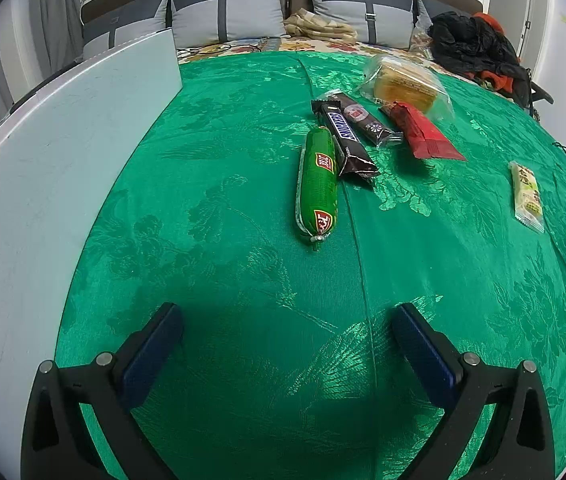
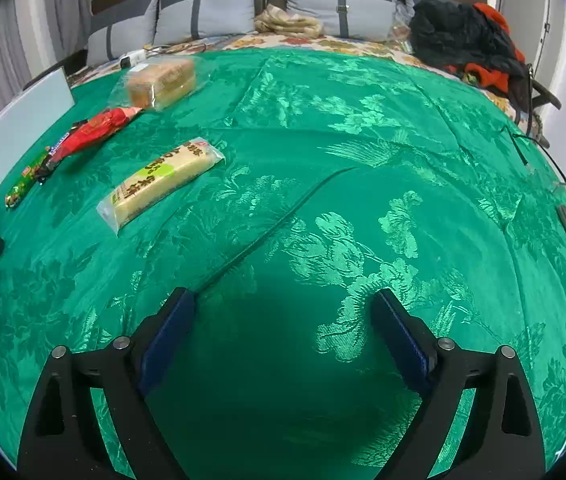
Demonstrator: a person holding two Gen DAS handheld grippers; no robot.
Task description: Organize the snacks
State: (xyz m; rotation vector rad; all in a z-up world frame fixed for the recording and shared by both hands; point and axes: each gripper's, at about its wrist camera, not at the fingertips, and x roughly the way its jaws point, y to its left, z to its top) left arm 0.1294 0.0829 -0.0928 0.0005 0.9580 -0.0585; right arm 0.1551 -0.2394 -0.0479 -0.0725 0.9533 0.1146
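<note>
Snacks lie in a row on the green tablecloth [image 1: 223, 240]: a green sausage [image 1: 317, 188], a Snickers bar [image 1: 347, 140], a dark wrapped biscuit bar [image 1: 365, 120], a red packet [image 1: 423, 132] and a clear bag of yellow cake [image 1: 407, 84]. A pale yellow wafer pack [image 1: 527, 196] lies apart at the right; it also shows in the right wrist view [image 2: 163, 182]. My left gripper [image 1: 287, 324] is open and empty, well short of the sausage. My right gripper [image 2: 283, 312] is open and empty, right of the wafer pack.
A white board [image 1: 55, 152] lies along the table's left side. Beyond the table stands a sofa with grey cushions [image 1: 227, 12], a folded beige cloth [image 1: 319, 26] and a heap of black and orange clothing [image 1: 479, 48]. A thin cable [image 2: 539, 156] lies at the far right.
</note>
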